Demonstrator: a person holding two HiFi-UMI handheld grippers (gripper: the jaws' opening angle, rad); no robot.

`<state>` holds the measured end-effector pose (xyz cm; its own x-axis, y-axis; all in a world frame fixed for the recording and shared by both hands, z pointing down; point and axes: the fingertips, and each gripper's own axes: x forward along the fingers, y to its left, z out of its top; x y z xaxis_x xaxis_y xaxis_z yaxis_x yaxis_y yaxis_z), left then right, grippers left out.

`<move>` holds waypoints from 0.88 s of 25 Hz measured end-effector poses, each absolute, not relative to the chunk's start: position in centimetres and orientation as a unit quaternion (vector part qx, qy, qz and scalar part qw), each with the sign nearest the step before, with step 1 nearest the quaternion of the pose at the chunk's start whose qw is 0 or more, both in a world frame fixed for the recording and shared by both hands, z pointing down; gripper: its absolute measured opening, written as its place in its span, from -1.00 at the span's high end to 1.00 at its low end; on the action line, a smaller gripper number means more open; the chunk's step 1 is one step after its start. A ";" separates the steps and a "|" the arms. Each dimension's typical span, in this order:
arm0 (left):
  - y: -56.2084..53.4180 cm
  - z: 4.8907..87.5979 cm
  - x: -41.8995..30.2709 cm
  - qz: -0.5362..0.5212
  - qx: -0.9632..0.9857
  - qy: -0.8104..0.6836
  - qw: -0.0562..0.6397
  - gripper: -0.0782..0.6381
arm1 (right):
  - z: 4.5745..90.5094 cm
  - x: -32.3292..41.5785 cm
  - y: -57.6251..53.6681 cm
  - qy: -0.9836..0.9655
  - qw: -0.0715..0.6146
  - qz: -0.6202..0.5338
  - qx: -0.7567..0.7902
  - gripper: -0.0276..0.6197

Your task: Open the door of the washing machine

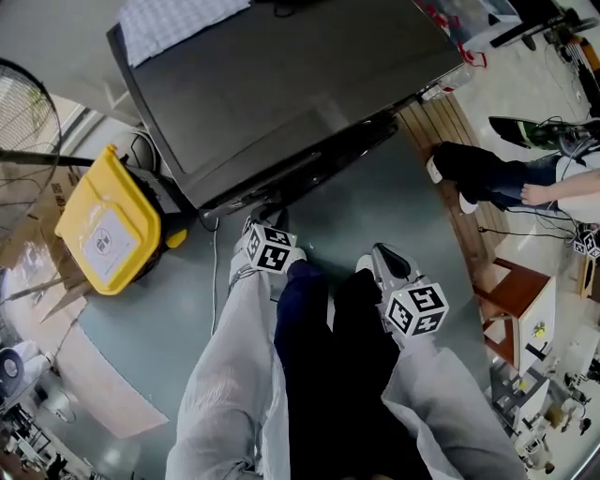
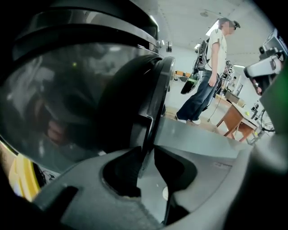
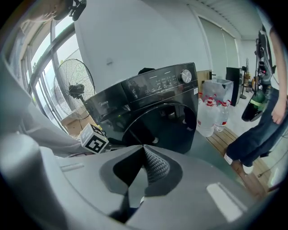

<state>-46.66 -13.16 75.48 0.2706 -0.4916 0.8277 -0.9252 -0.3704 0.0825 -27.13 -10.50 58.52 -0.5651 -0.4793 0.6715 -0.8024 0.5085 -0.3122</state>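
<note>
Left side, head view: a fan (image 1: 23, 122) and a yellow bin (image 1: 103, 225) stand on the floor just beside the washing machine (image 1: 281, 84). The bin has a white label, but the print is too small to read. A checked cloth (image 1: 178, 23) lies on the machine's top at the back corner.

The left gripper (image 2: 146, 152) is down low at the machine's front. Its fingers are narrow, pinched on the thin outer edge of the door (image 2: 67, 99), with the rim running up between the jaws. Gripping the rim there gives a lever to swing the door outward. The domed glass fills the left of this view and open room shows past the rim, so the door looks slightly ajar, though I can't be sure. The task looks early, with the pull under way.

The right gripper (image 3: 144, 150) hangs back beside the person's knee. Its jaws are tip to tip with nothing between them, so it is idle and clear of the door's swing path. In its view the washing machine sits centre, with the round dark door low on the front, a knob (image 3: 186, 76) on the panel and lit icons beside it. A small logo on the panel's left could read "Midea", but it is too small to confirm.

Right of the machine stand water bottles (image 3: 211, 112) with red labels, text unreadable. Another person (image 3: 265, 112) stands near on the right, close enough to matter if the door swings wide.
</note>
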 end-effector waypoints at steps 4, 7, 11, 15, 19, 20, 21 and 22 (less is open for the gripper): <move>-11.1 75.6 -44.4 0.360 0.761 -0.449 0.301 0.54 | 58.6 -27.3 -10.1 -0.830 0.261 0.310 0.383 0.88; -9.5 75.6 -42.1 0.349 0.775 -0.427 0.310 0.55 | 58.8 -27.2 -9.9 -0.831 0.265 0.311 0.379 0.88; -7.4 75.6 -38.9 0.338 0.781 -0.417 0.319 0.55 | 58.9 -26.6 -9.6 -0.832 0.271 0.310 0.371 0.88; -5.6 75.7 -35.6 0.335 0.779 -0.409 0.338 0.55 | 59.1 -25.5 -9.6 -0.832 0.268 0.319 0.368 0.88; -3.9 75.6 -31.7 0.330 0.775 -0.406 0.353 0.53 | 58.9 -23.2 -9.6 -0.836 0.261 0.321 0.360 0.88; -3.6 75.6 -30.6 0.328 0.774 -0.408 0.355 0.53 | 58.9 -22.4 -9.6 -0.839 0.259 0.320 0.357 0.88; -3.4 75.5 -29.4 0.327 0.773 -0.410 0.356 0.53 | 59.0 -21.5 -9.6 -0.841 0.257 0.319 0.353 0.88; -3.1 75.5 -28.3 0.327 0.772 -0.412 0.357 0.52 | 59.1 -20.5 -9.6 -0.843 0.256 0.320 0.349 0.88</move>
<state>-28.25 -3.13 75.53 0.4468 -0.4029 0.7988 -0.8693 -0.4065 0.2812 -20.51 -9.59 59.12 -0.6263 -0.4246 0.6538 -0.7513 0.5527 -0.3607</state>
